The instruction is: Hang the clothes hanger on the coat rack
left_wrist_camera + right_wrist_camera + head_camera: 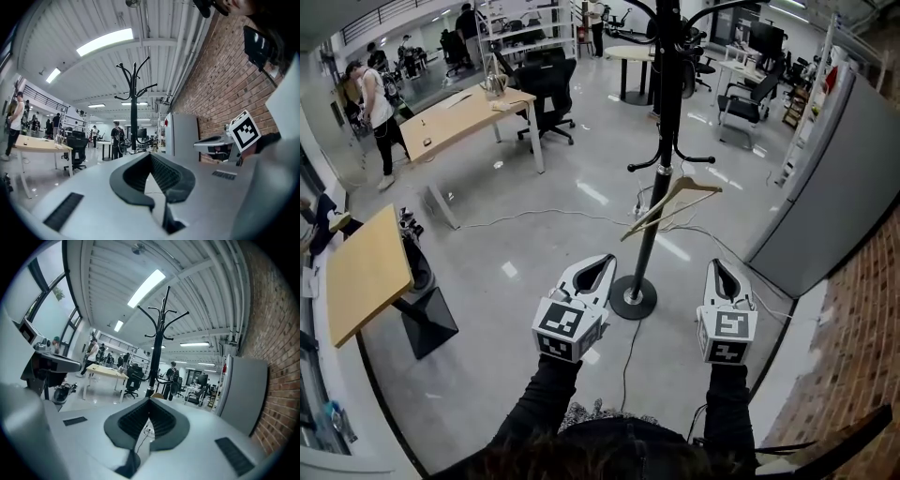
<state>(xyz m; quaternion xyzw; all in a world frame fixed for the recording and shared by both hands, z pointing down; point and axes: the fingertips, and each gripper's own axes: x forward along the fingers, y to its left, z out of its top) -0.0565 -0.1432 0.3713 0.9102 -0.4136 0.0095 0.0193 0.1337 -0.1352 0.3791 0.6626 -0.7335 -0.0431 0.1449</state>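
Hanger (698, 185) seemingly on coat rack (666, 94) arm

Bare polished floor (534, 244) lies open ahead and to the left, with room to swing wide. The rack (664, 112) rises straight ahead, beyond and between the left gripper (604, 260) and the right gripper (718, 264). Its round base (634, 298) sits near the left one. A hanger (672, 204) hangs tilted low on the rack and sticks out to both sides. A cable (627, 356) trails over the floor by the base. A grey cabinet (825, 187) and a brick wall (862, 328) hem in the right side. A desk (364, 274) stands well off to the left.
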